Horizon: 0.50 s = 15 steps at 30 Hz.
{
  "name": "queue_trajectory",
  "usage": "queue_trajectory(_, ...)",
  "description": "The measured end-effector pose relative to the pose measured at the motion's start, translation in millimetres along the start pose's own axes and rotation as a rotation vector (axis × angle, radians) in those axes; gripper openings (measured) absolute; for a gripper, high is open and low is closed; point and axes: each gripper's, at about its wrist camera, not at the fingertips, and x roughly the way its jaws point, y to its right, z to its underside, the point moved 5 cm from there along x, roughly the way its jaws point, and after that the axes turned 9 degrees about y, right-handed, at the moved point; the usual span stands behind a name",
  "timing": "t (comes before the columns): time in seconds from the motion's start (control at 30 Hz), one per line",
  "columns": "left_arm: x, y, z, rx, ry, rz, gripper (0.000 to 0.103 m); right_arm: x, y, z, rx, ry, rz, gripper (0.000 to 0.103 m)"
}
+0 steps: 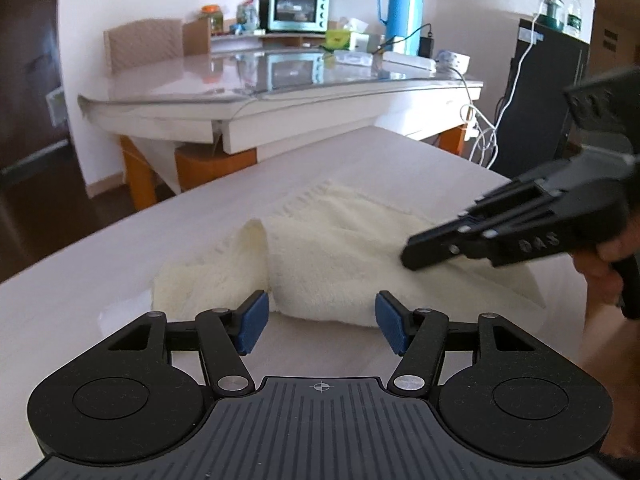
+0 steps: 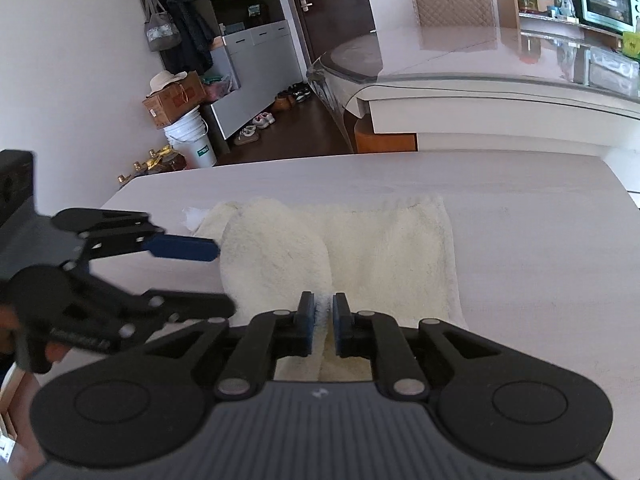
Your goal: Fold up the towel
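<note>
A cream towel (image 2: 360,248) lay on the pale wooden bench (image 2: 540,240), partly folded: its left portion was doubled over into a rounded flap, while the right portion lay flat with a straight edge.

The right hand-held gripper (image 2: 324,322) sat low over the towel's near edge, its blue pads (image 2: 306,320) standing narrowly apart with a ridge of towel pile in the slim gap between them; whether they pinched the cloth could not be told.

The left hand-held gripper (image 1: 320,322) was at the towel's left end with its jaws standing fairly wide, nothing between them, the towel's folded edge just ahead of its blue pads (image 1: 252,322).

Behind the bench stood a glass-topped dining table (image 1: 280,80) with a mint toaster oven (image 1: 298,8) and a blue thermos jug (image 1: 402,10).
</note>
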Motion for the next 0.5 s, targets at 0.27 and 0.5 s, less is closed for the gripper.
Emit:
queue_trajectory(0.27,-18,0,-2,-0.033,0.012,0.024,0.013,2,0,-4,0.018,0.039,0.004,0.024)
queue_trajectory(0.5,-74,-4,2,-0.125,0.021,0.013,0.012,-2,6,0,0.012,0.038,0.029,0.025)
